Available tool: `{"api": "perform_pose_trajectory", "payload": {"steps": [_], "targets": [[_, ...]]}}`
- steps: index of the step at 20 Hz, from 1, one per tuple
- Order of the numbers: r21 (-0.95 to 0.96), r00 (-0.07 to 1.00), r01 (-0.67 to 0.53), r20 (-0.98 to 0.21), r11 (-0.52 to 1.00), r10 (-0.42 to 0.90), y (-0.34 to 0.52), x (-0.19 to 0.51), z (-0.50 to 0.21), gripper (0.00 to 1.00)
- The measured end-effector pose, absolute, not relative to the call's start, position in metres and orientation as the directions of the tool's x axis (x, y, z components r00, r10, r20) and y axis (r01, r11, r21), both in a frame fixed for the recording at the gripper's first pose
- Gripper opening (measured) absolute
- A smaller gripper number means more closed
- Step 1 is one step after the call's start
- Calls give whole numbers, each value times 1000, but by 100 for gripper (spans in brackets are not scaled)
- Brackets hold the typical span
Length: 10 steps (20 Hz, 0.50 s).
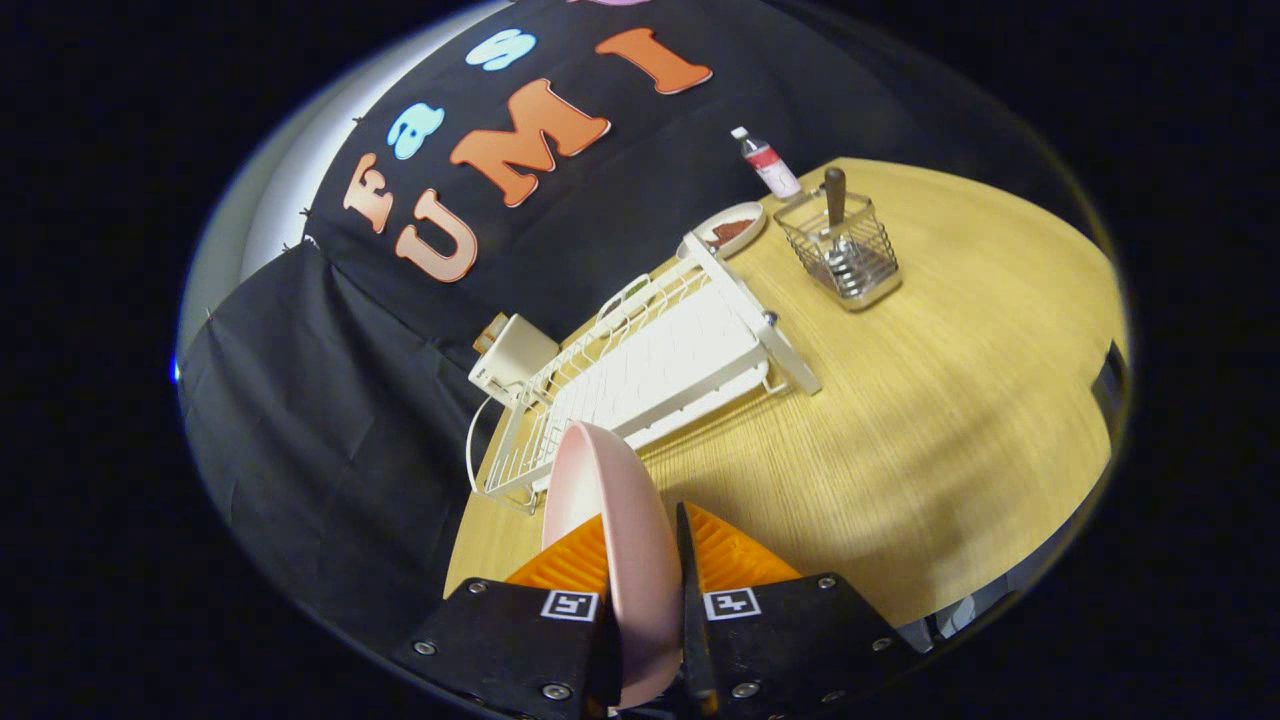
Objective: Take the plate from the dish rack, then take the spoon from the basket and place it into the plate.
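So the gripper (645,560) has its 2 fingers pinched onto the pink plate (610,520), 1 finger on each face, with the plate held on edge between them. The plate's rim sticks up and forward past the fingertips (570,562), and its lower part runs down between the finger mounts. It looks clear of the wooden table (950,420), held up in the air, though I can't tell for sure.

Just beyond the plate is the white dish rack (650,370), sitting on the table along the edge nearest the black cloth wall. It's a long wire-and-plastic thing with a slatted tray and a wire loop at the near end. The plate's top rim overlaps the near corner of the rack in this view, but I can't say if they actually touch. There's a small white box-shaped thing (515,355) by the rack's side toward the wall.

Past the far end of the rack there's a small shallow dish (732,230) with something dark reddish in it, just beside the rack's end rail. To the right of that, well apart from the rack, stands the wire basket (840,255) with the spoon (835,215) upright inside, dark handle poking out the top. Furthest back, near the table's far edge, is a little bottle (766,163) with a white cap and a reddish label.
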<state>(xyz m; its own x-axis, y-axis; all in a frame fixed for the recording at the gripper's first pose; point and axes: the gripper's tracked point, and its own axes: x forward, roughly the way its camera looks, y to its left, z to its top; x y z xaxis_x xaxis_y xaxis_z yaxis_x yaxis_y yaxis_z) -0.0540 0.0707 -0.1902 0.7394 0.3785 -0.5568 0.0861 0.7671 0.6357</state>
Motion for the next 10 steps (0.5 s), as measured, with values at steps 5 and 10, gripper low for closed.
{"api": "perform_pose_trajectory", "payload": {"steps": [5,10], "targets": [[713,722,124,-542,690,430,97,-43,-220,24],[724,687,147,-565,673,457,119,-38,-238,24]]}}
